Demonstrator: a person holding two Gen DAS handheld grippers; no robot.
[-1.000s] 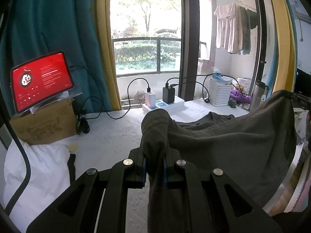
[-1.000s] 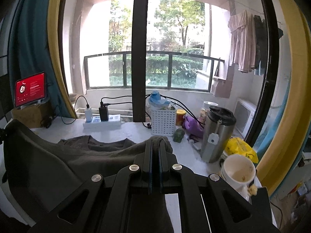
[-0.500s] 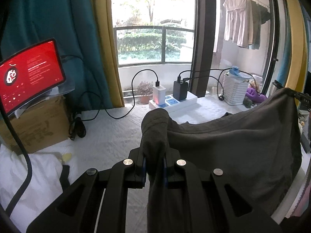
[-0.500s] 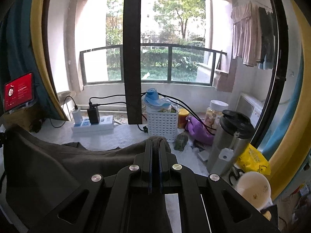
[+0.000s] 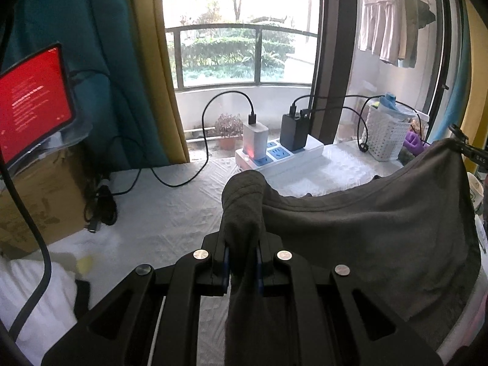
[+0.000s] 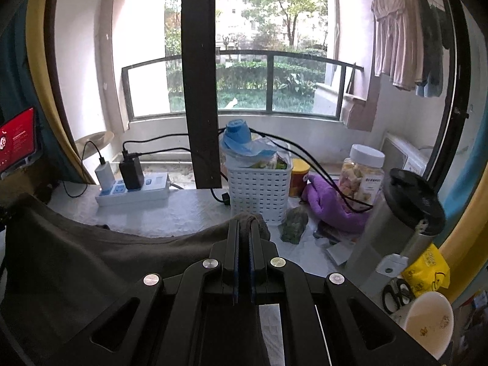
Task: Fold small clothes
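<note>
Left wrist view is showing the left gripper point(image 5: 242, 262) at lower centre, its jaws clenching a bunched corner of the dark grey garment point(image 5: 375, 241). A wad of cloth is sticking up above the fingers, and the rest of the garment is hanging in a wide sling toward the right edge of the frame, where its far corner is being held up high. Behind it, the white table point(image 5: 183, 204) is carrying a power strip point(image 5: 280, 154) with two chargers at centre, a white basket point(image 5: 385, 135) at right, and a cardboard box point(image 5: 39, 195) with a red-screened tablet point(image 5: 30, 100) at the left edge. A white cloth point(image 5: 39, 299) is lying at lower left. Right wrist view is showing the right gripper point(image 6: 243, 262) at lower centre, its jaws pressing tight on another corner of the garment point(image 6: 91, 262), which is draping away to the left and filling the lower left of the frame. At right, a steel flask point(image 6: 402, 213) is standing near a white mug point(image 6: 427, 323), with a jar point(image 6: 363, 174) and a purple cloth point(image 6: 329, 201) behind, and the basket point(image 6: 259, 189) at centre.
</note>
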